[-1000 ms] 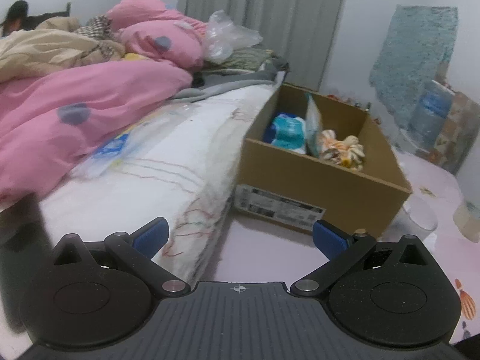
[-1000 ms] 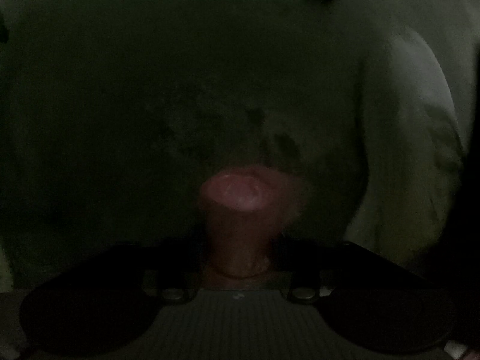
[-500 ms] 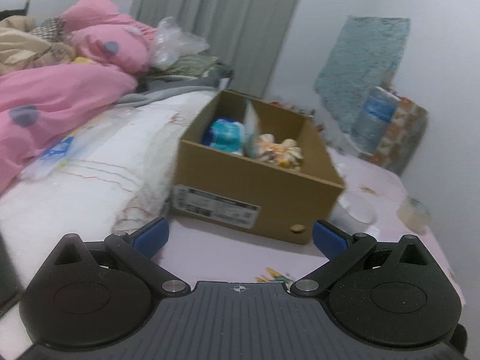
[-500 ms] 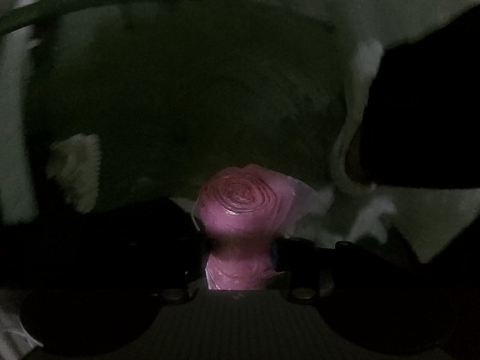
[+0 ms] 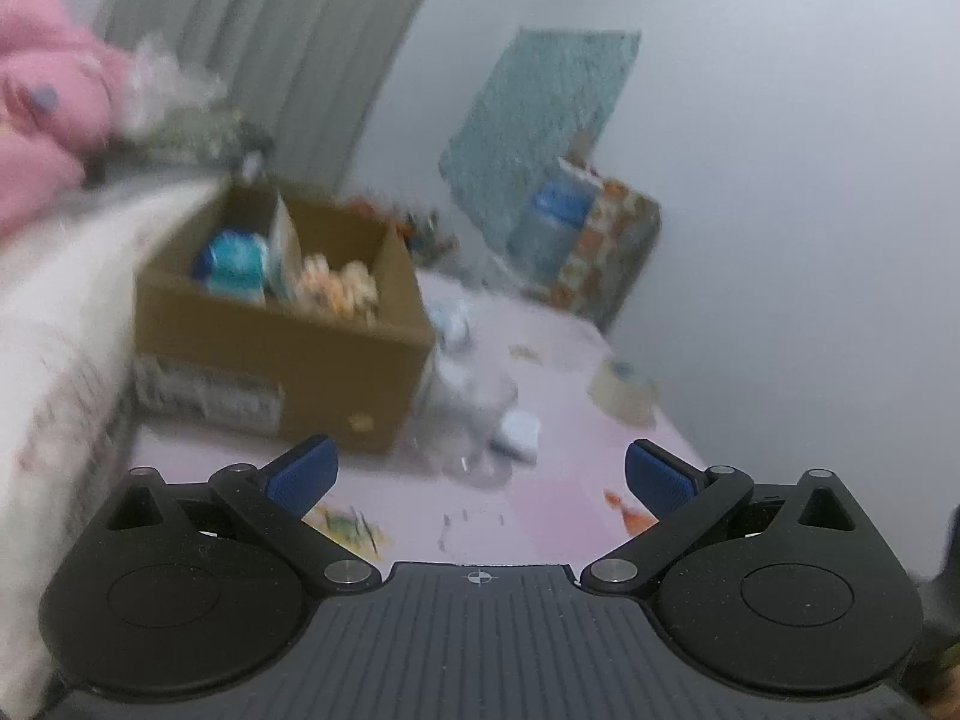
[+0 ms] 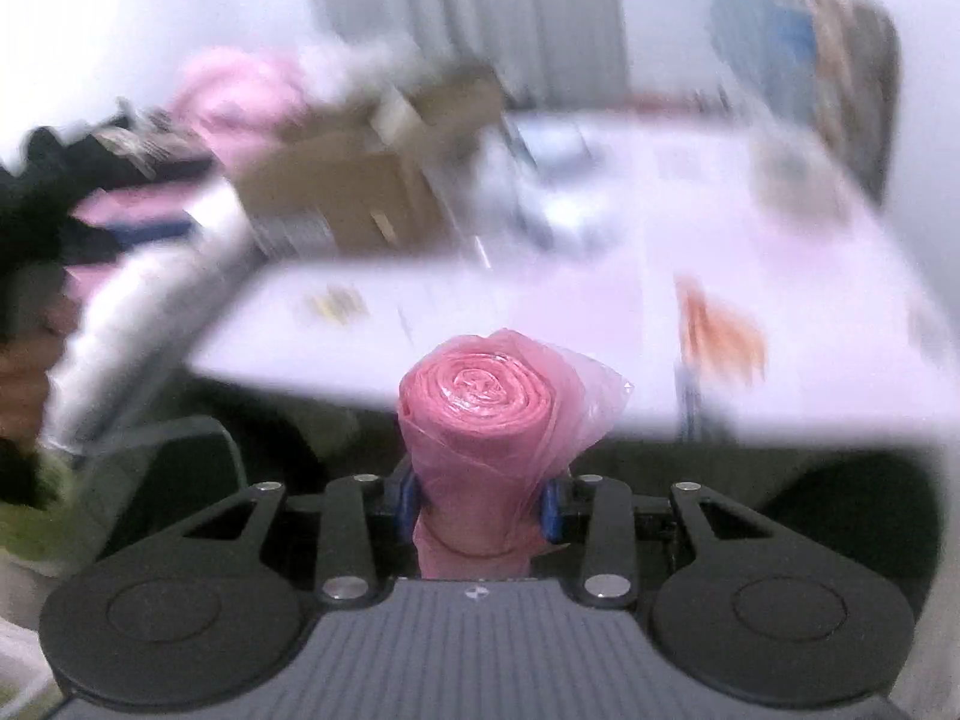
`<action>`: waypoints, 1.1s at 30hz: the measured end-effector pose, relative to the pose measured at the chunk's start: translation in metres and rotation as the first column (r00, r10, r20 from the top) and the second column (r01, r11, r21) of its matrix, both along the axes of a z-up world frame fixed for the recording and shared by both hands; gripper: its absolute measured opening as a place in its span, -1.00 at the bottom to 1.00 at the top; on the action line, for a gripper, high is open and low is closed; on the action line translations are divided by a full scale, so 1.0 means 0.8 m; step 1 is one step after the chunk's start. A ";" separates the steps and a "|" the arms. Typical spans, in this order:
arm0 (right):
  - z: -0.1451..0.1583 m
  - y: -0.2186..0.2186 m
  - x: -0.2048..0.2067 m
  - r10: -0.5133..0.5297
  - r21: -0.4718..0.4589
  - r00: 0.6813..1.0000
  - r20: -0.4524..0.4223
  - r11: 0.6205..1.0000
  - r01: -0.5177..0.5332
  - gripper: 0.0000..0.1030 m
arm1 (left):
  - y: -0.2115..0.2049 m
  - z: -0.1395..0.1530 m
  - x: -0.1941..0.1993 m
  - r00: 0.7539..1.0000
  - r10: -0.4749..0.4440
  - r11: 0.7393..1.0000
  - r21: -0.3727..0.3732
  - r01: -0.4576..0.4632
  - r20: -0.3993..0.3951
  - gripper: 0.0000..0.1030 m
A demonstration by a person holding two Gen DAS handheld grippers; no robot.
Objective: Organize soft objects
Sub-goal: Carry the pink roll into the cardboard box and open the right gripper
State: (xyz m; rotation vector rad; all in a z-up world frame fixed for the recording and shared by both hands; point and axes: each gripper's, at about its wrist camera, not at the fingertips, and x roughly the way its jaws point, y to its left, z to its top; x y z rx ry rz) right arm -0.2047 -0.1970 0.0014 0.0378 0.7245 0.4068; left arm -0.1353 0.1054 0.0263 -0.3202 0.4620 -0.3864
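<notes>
Right wrist view: fingers [image 6: 480, 504] clamp a pink rolled plastic-bag bundle [image 6: 480, 420]; the partly filled brown cardboard box [image 6: 348, 198], probably its destination, lies ahead; left fingers [image 5: 477, 471] spread, empty.

1. One cardboard box [image 5: 282, 354], open-topped, on the pink table [image 5: 558, 480].
2. Three soft items inside it, as far as the blur allows.
3. One pink bag roll [image 6: 480, 432].
4. Two grippers: left gripper [image 5: 477, 474], right gripper [image 6: 480, 504].
5. One tape roll [image 5: 624, 387].

A home bedroom: a bed [image 5: 54, 312] with pink bedding [image 5: 36, 138], grey curtains [image 5: 270, 48] behind, and an open cardboard box [image 5: 282, 354] of household items on a pink-covered desk [image 5: 540, 498] beside the bed.
</notes>
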 end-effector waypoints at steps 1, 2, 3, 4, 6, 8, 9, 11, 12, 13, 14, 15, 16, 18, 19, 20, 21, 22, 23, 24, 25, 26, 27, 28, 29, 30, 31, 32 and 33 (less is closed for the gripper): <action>0.021 0.002 0.001 0.028 0.007 0.999 0.047 1.000 -0.028 0.22 | 0.001 0.008 -0.002 1.000 0.019 1.000 0.002 -0.019 0.020 0.99; 0.041 0.005 0.006 0.062 0.026 0.994 0.089 0.998 -0.065 0.22 | 0.003 0.014 -0.004 0.999 0.038 0.999 0.001 -0.038 0.035 0.99; 0.056 0.012 0.016 0.092 0.048 0.989 0.117 0.994 -0.098 0.22 | 0.007 0.023 -0.004 0.997 0.065 0.998 0.000 -0.065 0.050 0.99; 0.078 0.017 0.026 0.128 0.073 0.980 0.151 0.987 -0.140 0.22 | 0.009 0.030 -0.003 0.994 0.090 0.996 0.001 -0.090 0.060 0.99; 0.108 0.025 0.061 0.187 0.110 0.961 0.202 0.971 -0.212 0.22 | 0.015 0.045 -0.001 0.985 0.152 0.988 0.009 -0.154 0.084 0.99; 0.133 0.038 0.092 0.235 0.144 0.942 0.238 0.951 -0.273 0.22 | 0.021 0.060 0.001 0.972 0.201 0.979 0.021 -0.205 0.120 0.99; 0.144 0.046 0.109 0.256 0.160 0.934 0.250 0.940 -0.300 0.22 | 0.025 0.068 0.007 0.964 0.231 0.972 0.023 -0.236 0.133 0.99; 0.167 0.066 0.154 0.288 0.202 0.923 0.253 0.918 -0.342 0.22 | 0.035 0.081 0.020 0.947 0.292 0.954 0.024 -0.298 0.137 0.99; 0.179 0.077 0.174 0.297 0.215 0.923 0.245 0.911 -0.351 0.22 | 0.041 0.086 0.029 0.937 0.322 0.944 0.026 -0.328 0.138 0.99; 0.185 0.092 0.195 0.303 0.220 0.924 0.234 0.909 -0.354 0.22 | 0.046 0.090 0.035 0.927 0.347 0.934 0.033 -0.355 0.141 0.99; 0.192 0.108 0.222 0.308 0.211 0.925 0.222 0.911 -0.354 0.22 | 0.049 0.094 0.043 0.916 0.372 0.923 0.046 -0.382 0.147 0.99; 0.197 0.122 0.243 0.314 0.197 0.926 0.212 0.914 -0.355 0.22 | 0.053 0.097 0.052 0.903 0.401 0.907 0.068 -0.415 0.156 0.99; 0.197 0.137 0.270 0.316 0.188 0.928 0.197 0.917 -0.352 0.22 | 0.055 0.098 0.060 0.892 0.421 0.894 0.088 -0.438 0.163 0.99; 0.187 0.164 0.321 0.323 0.186 0.936 0.139 0.920 -0.345 0.22 | 0.059 0.097 0.077 0.879 0.446 0.874 0.131 -0.469 0.170 0.99; 0.175 0.176 0.345 0.328 0.186 0.939 0.103 0.921 -0.342 0.22 | 0.061 0.094 0.085 0.877 0.452 0.868 0.145 -0.475 0.166 0.99; 0.165 0.189 0.372 0.339 0.182 0.939 0.059 0.921 -0.344 0.22 | 0.064 0.091 0.092 0.878 0.453 0.866 0.155 -0.475 0.158 0.99; 0.151 0.202 0.394 0.360 0.175 0.933 0.006 0.918 -0.355 0.22 | 0.068 0.087 0.101 0.881 0.451 0.868 0.162 -0.470 0.141 0.99; 0.139 0.215 0.425 0.365 0.186 0.928 -0.070 0.919 -0.347 0.22 | 0.071 0.082 0.109 0.884 0.450 0.870 0.162 -0.466 0.126 0.99; 0.118 0.225 0.439 0.372 0.181 0.919 -0.131 0.920 -0.347 0.22 | 0.075 0.078 0.119 0.886 0.451 0.872 0.160 -0.463 0.109 0.99; 0.103 0.238 0.460 0.382 0.173 0.903 -0.198 0.920 -0.351 0.22 | 0.080 0.073 0.125 0.888 0.451 0.873 0.158 -0.461 0.091 0.99; 0.089 0.243 0.477 0.373 0.179 0.890 -0.262 0.925 -0.335 0.22 | 0.084 0.069 0.130 0.889 0.451 0.875 0.157 -0.458 0.081 0.99; 0.074 0.253 0.494 0.372 0.172 0.870 -0.323 0.927 -0.333 0.22 | 0.087 0.065 0.131 0.889 0.452 0.875 0.156 -0.458 0.073 0.99; 0.061 0.261 0.504 0.378 0.159 0.849 -0.371 0.926 -0.343 0.22 | 0.091 0.063 0.130 0.888 0.455 0.874 0.158 -0.459 0.063 0.99; 0.047 0.267 0.514 0.373 0.152 0.829 -0.417 0.928 -0.341 0.22 | 0.094 0.059 0.133 0.887 0.458 0.873 0.160 -0.460 0.056 0.99; 0.034 0.273 0.525 0.360 0.139 0.810 -0.463 0.932 -0.335 0.22 | 0.097 0.055 0.136 0.887 0.460 0.873 0.161 -0.461 0.049 0.99; 0.024 0.277 0.532 0.346 0.121 0.797 -0.495 0.936 -0.332 0.23 | 0.098 0.052 0.135 0.886 0.461 0.872 0.161 -0.462 0.044 0.99; 0.015 0.280 0.536 0.323 0.092 0.788 -0.524 0.941 -0.325 0.23 | 0.100 0.050 0.136 0.886 0.463 0.872 0.161 -0.462 0.039 0.99; 0.007 0.285 0.540 0.303 0.062 0.787 -0.538 0.945 -0.322 0.24 | 0.102 0.048 0.136 0.885 0.465 0.871 0.161 -0.464 0.033 0.99; 0.000 0.289 0.544 0.282 0.032 0.788 -0.547 0.948 -0.318 0.25 | 0.104 0.044 0.137 0.884 0.467 0.871 0.161 -0.464 0.026 0.99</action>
